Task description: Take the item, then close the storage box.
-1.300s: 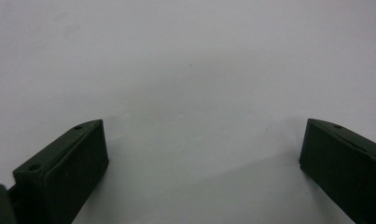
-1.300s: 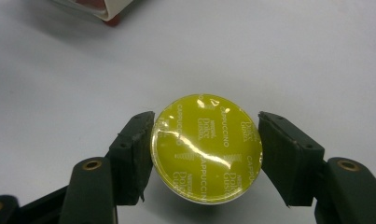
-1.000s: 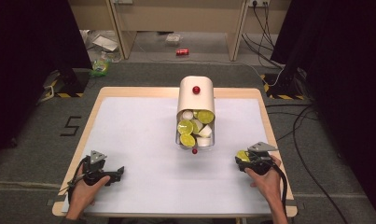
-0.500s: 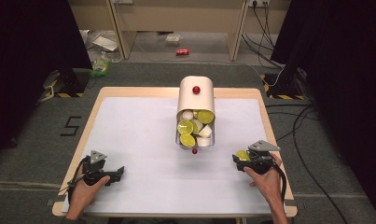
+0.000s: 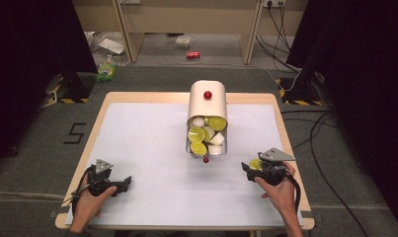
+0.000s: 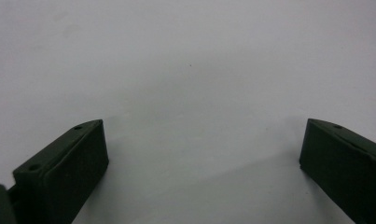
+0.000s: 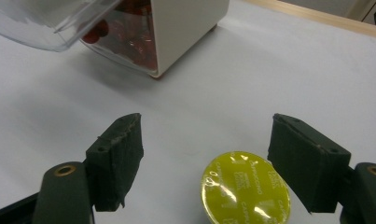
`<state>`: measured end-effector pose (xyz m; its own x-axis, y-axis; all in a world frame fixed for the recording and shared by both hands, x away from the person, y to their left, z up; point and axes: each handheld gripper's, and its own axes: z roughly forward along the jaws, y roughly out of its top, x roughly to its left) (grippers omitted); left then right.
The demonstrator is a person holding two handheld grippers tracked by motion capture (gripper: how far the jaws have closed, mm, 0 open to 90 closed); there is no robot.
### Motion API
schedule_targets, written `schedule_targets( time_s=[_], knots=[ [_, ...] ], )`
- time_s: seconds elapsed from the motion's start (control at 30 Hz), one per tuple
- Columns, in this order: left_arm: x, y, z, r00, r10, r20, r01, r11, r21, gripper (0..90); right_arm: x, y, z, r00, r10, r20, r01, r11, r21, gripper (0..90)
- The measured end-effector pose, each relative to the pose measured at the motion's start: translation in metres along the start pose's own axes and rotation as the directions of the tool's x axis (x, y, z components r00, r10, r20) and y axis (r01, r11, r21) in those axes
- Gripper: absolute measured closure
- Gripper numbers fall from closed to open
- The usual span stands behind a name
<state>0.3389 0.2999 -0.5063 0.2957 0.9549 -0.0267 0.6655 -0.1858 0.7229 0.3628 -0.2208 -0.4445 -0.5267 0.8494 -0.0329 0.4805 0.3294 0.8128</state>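
Coffee capsule (image 7: 245, 191), yellow-green foil lid up, lying on the white table (image 5: 147, 148) between the fingers of the right gripper (image 7: 209, 163). Fingers (image 7: 118, 158) spread apart, having just been opening, neither pad pressing on the capsule; closer to the finger at the right of the right gripper view, a clear gap at the other side. Same capsule (image 5: 256, 164) seen from above just beside the right gripper (image 5: 251, 167), near the table's right front corner, a hand wrapped round the gripper body from below.

Capsule dispenser (image 5: 207, 118) standing mid-table, well apart from both grippers: cream housing with a red knob on top, clear drawer pulled out toward the person, filled with yellow-green and white capsules. Corner of that dispenser (image 7: 176, 32) and its clear drawer visible at the top of the right gripper view.

Left gripper (image 5: 120, 185) resting at the front left of the table, held in the other hand. Fingers (image 6: 64, 172) wide apart over bare white table, nothing between them.
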Motion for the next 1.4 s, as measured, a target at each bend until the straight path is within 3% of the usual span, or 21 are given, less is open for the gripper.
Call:
schedule_targets(
  time_s=[1.4],
  knots=[
    [0.000, 0.000, 0.000, 1.0000, 0.000, 0.000, 0.000, 1.0000, 0.000, 0.0, 0.044, 0.018, -0.010, 0.9914, -0.088, -0.097, 0.081, 0.994, -0.073, 26.8]
  ],
)
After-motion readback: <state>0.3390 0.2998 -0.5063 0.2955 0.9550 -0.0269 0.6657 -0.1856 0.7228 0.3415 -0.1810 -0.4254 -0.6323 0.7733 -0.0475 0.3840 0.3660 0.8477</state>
